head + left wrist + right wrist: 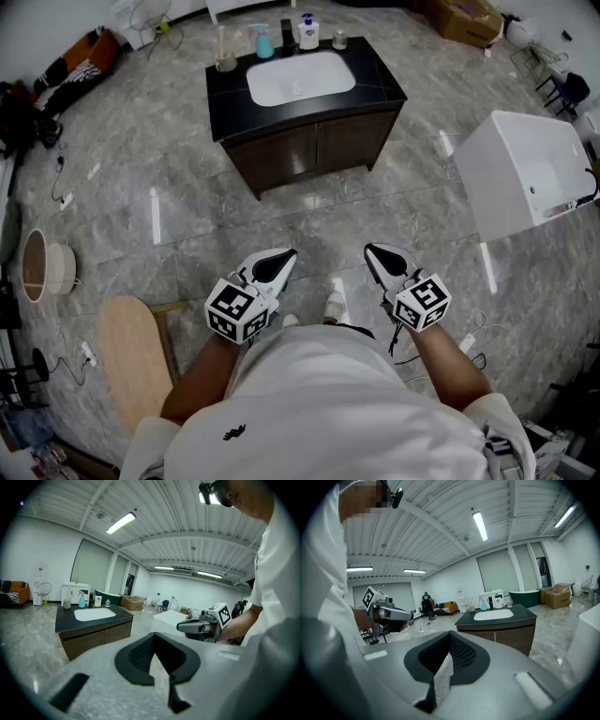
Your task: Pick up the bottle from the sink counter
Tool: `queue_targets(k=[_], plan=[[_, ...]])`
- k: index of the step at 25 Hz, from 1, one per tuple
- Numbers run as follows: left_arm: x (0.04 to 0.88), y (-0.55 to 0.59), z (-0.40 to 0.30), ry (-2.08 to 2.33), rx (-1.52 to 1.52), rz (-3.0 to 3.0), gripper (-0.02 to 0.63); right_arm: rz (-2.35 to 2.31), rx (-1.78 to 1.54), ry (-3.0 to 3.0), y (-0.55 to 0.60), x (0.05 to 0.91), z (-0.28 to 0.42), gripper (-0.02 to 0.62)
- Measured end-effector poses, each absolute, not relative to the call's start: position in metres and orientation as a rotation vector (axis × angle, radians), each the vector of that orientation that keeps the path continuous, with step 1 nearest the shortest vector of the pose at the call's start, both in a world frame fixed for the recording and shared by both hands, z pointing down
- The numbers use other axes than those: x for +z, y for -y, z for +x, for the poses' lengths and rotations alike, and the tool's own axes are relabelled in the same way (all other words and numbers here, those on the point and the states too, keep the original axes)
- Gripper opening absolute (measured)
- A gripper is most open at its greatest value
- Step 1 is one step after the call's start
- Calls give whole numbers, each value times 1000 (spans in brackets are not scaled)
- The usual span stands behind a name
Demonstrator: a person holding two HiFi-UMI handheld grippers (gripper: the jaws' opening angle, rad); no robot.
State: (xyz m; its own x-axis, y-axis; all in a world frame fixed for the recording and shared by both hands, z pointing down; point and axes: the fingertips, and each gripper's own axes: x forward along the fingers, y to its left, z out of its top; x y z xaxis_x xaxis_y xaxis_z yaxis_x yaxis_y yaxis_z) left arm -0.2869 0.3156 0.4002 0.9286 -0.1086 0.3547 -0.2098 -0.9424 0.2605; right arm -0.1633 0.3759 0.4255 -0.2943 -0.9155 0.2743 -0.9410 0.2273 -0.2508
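**Bottles.** Two candidates stand on the sink counter (377, 73), and the task does not say which is meant. One is a white pump bottle (307, 34) with a blue top, the other a teal spray bottle (264, 42). Both are upright, long axis vertical, in the row along the counter's back edge behind the white basin (300, 77). The spray bottle is just to the left of the pump bottle.

**Neighbours in that row.** A cup of brushes (225, 62) sits at the counter's back left corner. A small jar (339, 41) stands just right of the pump bottle.

**Sink counter.** It has a black top on a dark wood cabinet and stands free on the marble floor (187, 187).

**Your left gripper (284, 257).** It is on the counter's front side, well apart from it. Its jaws are closed together on nothing, and it is aimed toward the counter and slightly down.

**Your right gripper (374, 251).** It is on the same side and equally far off. Its jaws are fully closed and it holds nothing.

**Governing relation.** The bottles lie straight ahead of both grippers, past the basin, on the counter's far edge. Neither hand looks clearly nearer, though the spray bottle sits toward your left. You will probably need to walk up, open the jaws and reach over the basin.
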Motion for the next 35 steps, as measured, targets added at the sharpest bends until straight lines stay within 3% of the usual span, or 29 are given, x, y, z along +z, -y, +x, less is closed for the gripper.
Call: queue_targets(k=[15,16,19,25,35], plan=[[404,-313,-217,262,522,2765,3,1792,613,2450,-376,440,-101,11],[404,-312,-213,267,527,2765,3,1796,604,2458,-375,440,-94,20],[405,-311,-197,280,536,2765,3,1817,578,2470,-373,442,-70,149],[403,-308,-163,255,549,2762,3,1895,504,2419,-362,439,-18,293],[422,-255,-118,142,543,2763,3,1978,506,2284,-297,467,39,307]])
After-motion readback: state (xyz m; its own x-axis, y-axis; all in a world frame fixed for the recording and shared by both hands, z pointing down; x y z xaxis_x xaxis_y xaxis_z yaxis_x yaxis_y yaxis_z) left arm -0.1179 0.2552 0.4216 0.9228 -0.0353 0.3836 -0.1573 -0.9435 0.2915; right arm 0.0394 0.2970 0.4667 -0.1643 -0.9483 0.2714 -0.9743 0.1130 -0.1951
